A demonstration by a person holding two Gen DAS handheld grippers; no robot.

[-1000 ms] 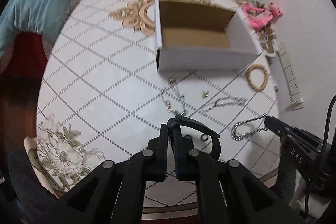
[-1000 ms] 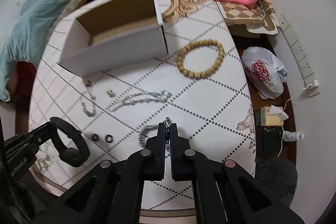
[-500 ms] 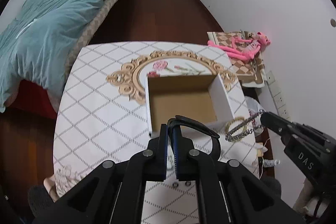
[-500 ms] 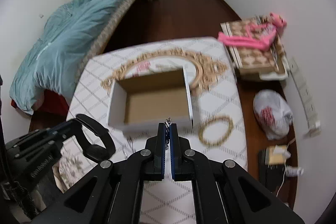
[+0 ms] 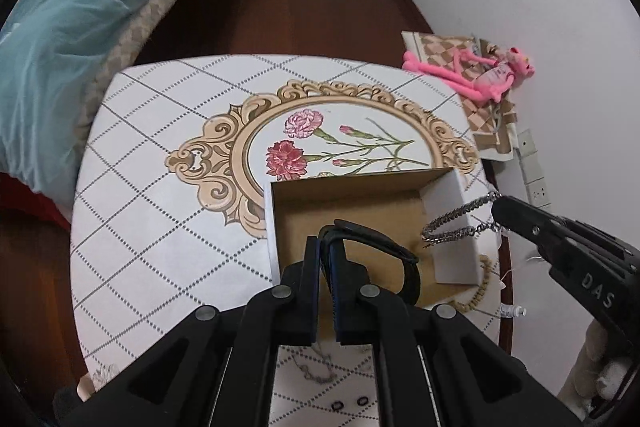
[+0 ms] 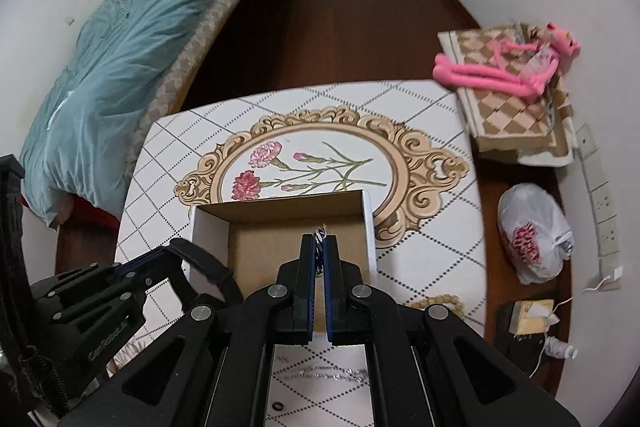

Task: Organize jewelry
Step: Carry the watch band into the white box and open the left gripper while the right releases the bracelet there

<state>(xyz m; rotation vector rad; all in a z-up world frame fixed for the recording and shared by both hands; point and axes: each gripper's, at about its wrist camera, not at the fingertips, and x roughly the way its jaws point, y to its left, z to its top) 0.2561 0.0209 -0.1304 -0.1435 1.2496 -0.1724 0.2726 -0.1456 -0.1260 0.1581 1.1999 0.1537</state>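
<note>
An open white cardboard box (image 5: 452,223) (image 6: 208,227) with a brown inside stands on the patterned table. My left gripper (image 5: 327,247) is shut on a black band (image 5: 384,251) and holds it above the box; it also shows in the right wrist view (image 6: 208,267). My right gripper (image 6: 319,243) is shut on a silver chain (image 5: 456,223), which dangles over the box's right wall. A bit of the chain (image 6: 320,231) shows between the fingertips.
A wooden bead bracelet (image 5: 478,291) (image 6: 438,305) lies right of the box. Another silver chain (image 6: 320,375) (image 5: 316,371) and two small dark rings (image 5: 350,403) lie on the near table. A bed stands left; a pink plush toy (image 6: 500,67) and a plastic bag (image 6: 532,231) are right.
Both grippers have risen from the table with the band and the chain. They now hang over the box, which was farther away before.
</note>
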